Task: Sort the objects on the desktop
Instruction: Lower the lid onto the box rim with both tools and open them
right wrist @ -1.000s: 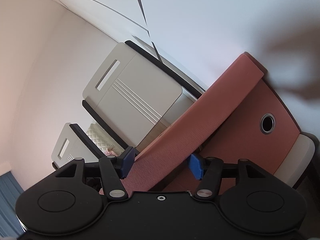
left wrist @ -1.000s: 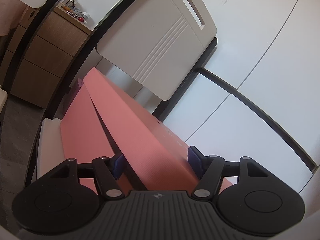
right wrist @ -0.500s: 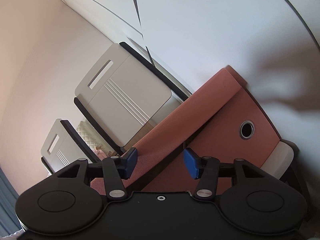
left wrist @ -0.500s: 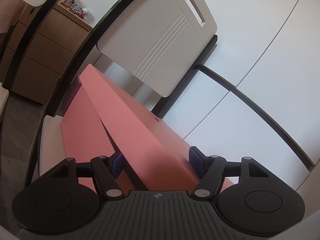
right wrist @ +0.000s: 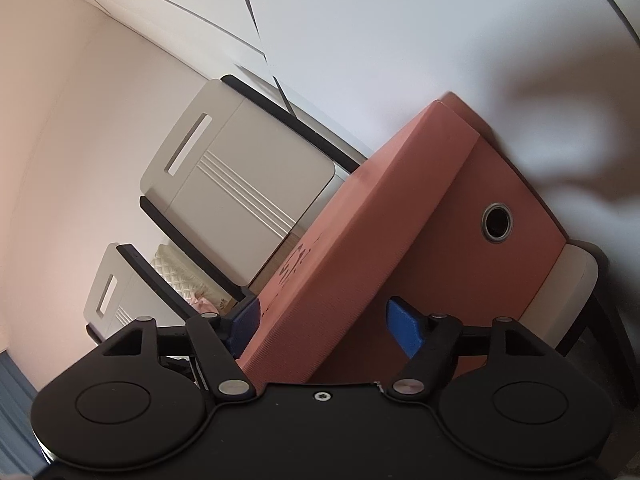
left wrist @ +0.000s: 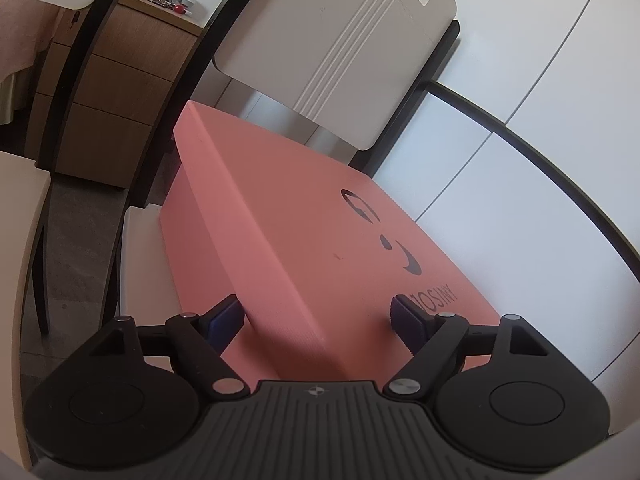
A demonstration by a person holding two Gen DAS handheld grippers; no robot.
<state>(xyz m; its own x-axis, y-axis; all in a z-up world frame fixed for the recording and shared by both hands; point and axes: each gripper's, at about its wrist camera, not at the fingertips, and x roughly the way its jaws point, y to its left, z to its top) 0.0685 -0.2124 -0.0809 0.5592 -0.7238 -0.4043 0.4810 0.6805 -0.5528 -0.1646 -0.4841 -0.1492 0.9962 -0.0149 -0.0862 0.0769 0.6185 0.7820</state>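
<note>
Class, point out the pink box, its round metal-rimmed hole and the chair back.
pink box [left wrist: 320,224], left wrist view, lid top.
round metal-rimmed hole [right wrist: 497,223], right wrist view, hole centre.
chair back [left wrist: 336,40], left wrist view, panel middle.

The pink box lid [left wrist: 320,240] bears dark lettering, partly hidden, whose readable part is "JOSINY". Above it stands a dark logo mark. The right wrist view shows the print too blurred to read.

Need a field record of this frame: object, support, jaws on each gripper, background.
object: pink box, lid over its base, black logo on top
support: cream chair seat
left gripper: jaws opening, lid corner between them, no pressing visible
right gripper: jaws opening, lid edge between them
detail: metal-ringed hole in the box wall
behind: white chair back
</note>
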